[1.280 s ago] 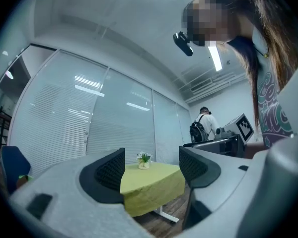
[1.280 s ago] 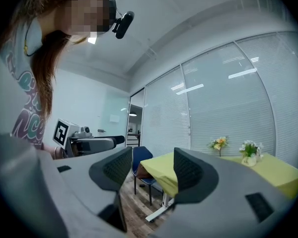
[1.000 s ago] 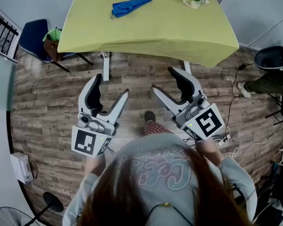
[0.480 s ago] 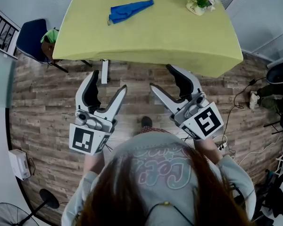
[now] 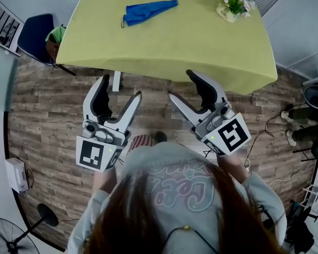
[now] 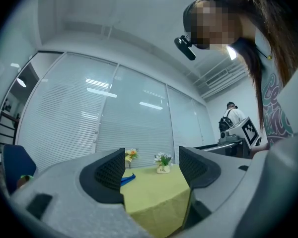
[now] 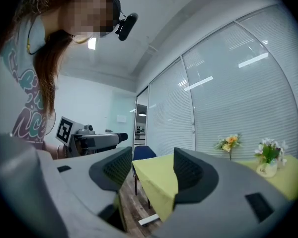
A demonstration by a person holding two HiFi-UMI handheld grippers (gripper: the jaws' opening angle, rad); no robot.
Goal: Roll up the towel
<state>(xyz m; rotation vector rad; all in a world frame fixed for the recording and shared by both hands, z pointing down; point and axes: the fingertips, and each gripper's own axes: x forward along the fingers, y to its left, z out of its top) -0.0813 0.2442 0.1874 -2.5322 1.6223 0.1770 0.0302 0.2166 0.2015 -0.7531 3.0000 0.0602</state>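
Jaws wide and empty, left gripper (image 5: 121, 87) and right gripper (image 5: 181, 84) point forward toward the table (image 5: 169, 41).

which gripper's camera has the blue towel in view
The left gripper: its view shows the blue towel on the table beyond its open jaws. The right gripper sees the table's edge and the flower pot, but no towel.

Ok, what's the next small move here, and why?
Probably step closer and reach toward the blue towel: it lies bunched far across the table, while the left gripper and right gripper are open, empty, short of its edge.
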